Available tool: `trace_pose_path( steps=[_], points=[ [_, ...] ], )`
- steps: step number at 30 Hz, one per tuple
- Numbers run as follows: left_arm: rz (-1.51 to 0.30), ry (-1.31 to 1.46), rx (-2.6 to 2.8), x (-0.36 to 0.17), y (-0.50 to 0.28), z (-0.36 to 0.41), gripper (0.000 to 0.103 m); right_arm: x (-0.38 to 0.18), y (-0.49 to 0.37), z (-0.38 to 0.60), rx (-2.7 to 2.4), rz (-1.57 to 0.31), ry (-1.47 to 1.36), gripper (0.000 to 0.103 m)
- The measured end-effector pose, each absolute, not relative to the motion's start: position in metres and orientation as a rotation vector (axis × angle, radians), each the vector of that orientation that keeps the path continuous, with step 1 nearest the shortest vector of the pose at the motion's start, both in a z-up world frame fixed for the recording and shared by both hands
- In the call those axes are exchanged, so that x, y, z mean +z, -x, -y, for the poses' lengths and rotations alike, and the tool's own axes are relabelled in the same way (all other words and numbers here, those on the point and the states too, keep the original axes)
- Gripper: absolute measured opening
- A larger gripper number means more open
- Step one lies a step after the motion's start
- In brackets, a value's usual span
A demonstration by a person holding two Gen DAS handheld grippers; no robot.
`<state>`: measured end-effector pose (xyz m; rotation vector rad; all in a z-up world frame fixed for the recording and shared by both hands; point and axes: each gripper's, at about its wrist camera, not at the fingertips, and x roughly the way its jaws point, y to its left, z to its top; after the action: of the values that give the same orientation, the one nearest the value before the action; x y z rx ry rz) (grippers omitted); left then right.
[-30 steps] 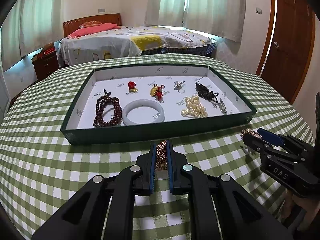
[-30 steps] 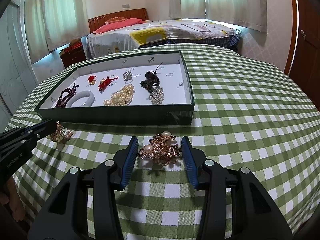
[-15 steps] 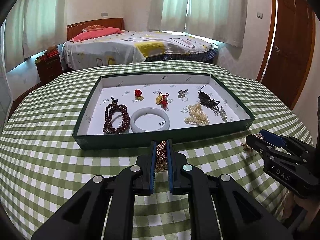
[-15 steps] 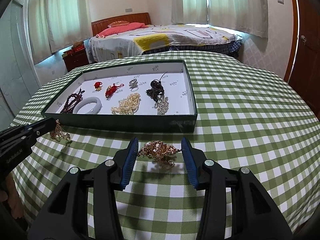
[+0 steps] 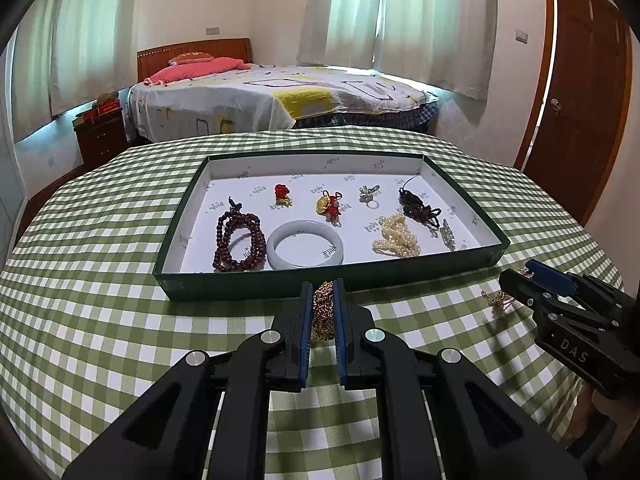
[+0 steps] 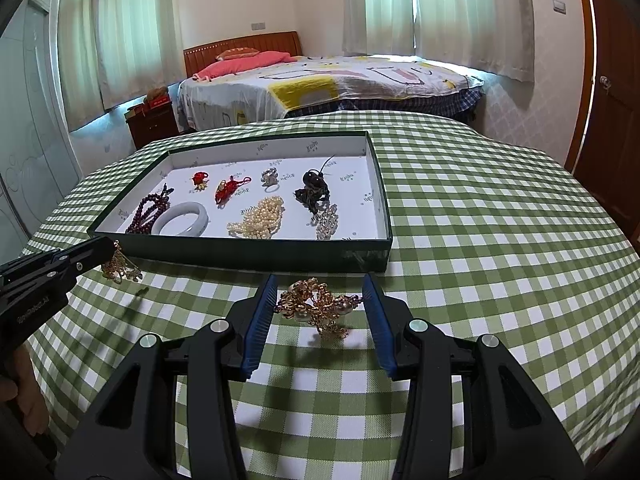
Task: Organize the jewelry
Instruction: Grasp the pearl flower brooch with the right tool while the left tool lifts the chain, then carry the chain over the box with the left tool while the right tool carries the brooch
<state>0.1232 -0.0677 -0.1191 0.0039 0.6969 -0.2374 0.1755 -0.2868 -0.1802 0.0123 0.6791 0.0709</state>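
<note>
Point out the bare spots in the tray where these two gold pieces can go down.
In the tray, bare floor lies right of the crystal piece by the right wall, and along the back-left wall behind the dark beads. The middle is crowded around the bangle and pearls.

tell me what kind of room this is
Most likely a home bedroom: a made bed with a pink pillow, curtained windows, and a wooden door beyond the checked table.

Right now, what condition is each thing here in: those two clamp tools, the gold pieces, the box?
Left gripper: shut on gold chain, lifted.
Right gripper: shut on gold pearl brooch, lifted.
Green lidless tray: holds jewelry.
Brown wooden door: closed.
</note>
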Motion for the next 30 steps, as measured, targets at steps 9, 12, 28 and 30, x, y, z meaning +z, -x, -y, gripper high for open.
trace_pose_path(
  steps=[9, 12, 28, 30],
  points=[
    [-0.673, 0.003, -0.233, -0.107, -0.123, 0.064, 0.011, -0.162, -0.172, 0.285, 0.089, -0.642, -0.030, 0.043],
    [-0.659, 0.010, -0.231, -0.099, -0.124, 0.062, 0.011, -0.153, -0.170, 0.284, 0.100, -0.627, -0.042, 0.043],
    [-0.580, 0.035, -0.228, -0.067, -0.136, 0.052, 0.011, -0.105, -0.173, 0.271, 0.144, -0.525, -0.042, 0.043],
    [-0.570, 0.036, -0.229, -0.063, -0.140, 0.051, 0.011, -0.101, -0.176, 0.269, 0.150, -0.516, -0.040, 0.043]
  ],
)
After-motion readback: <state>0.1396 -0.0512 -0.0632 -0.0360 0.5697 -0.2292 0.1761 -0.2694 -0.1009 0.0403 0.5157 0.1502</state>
